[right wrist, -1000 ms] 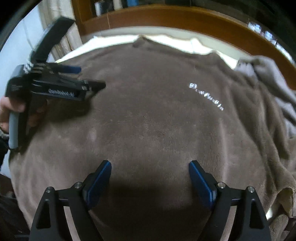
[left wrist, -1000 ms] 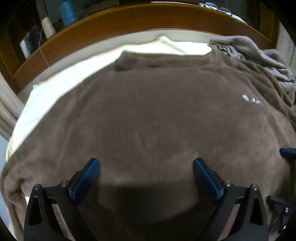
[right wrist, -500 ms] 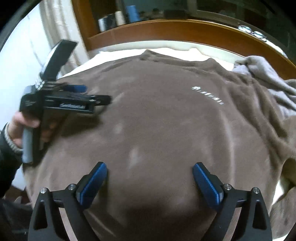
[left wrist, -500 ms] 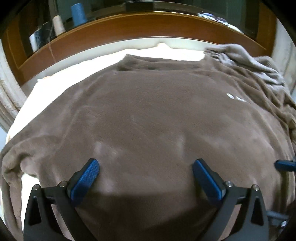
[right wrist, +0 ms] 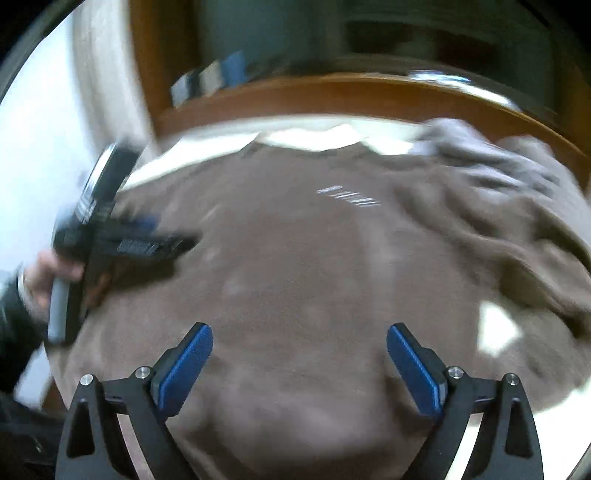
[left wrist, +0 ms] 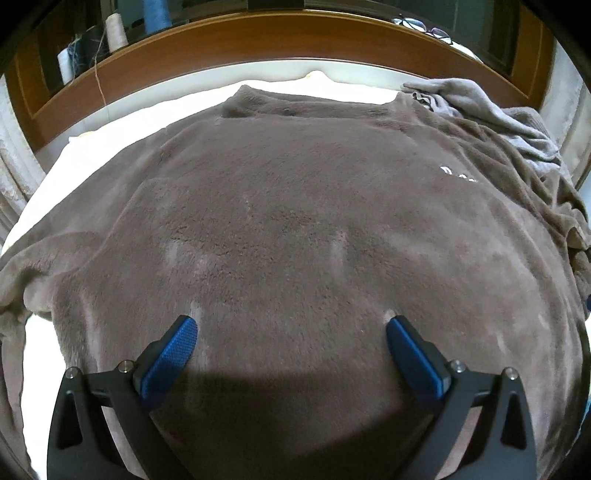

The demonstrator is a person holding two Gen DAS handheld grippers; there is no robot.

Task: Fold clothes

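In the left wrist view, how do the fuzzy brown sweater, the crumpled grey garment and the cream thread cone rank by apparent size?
1. Fuzzy brown sweater, filling most of the view.
2. Crumpled grey garment, partly hidden.
3. Cream thread cone, though it stands farthest back, so its true size is unsure.

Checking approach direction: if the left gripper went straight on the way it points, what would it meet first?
The brown fleece top spread on the bed. The left gripper is open, angled down at its lower middle; nothing lies between, though depth is unclear.
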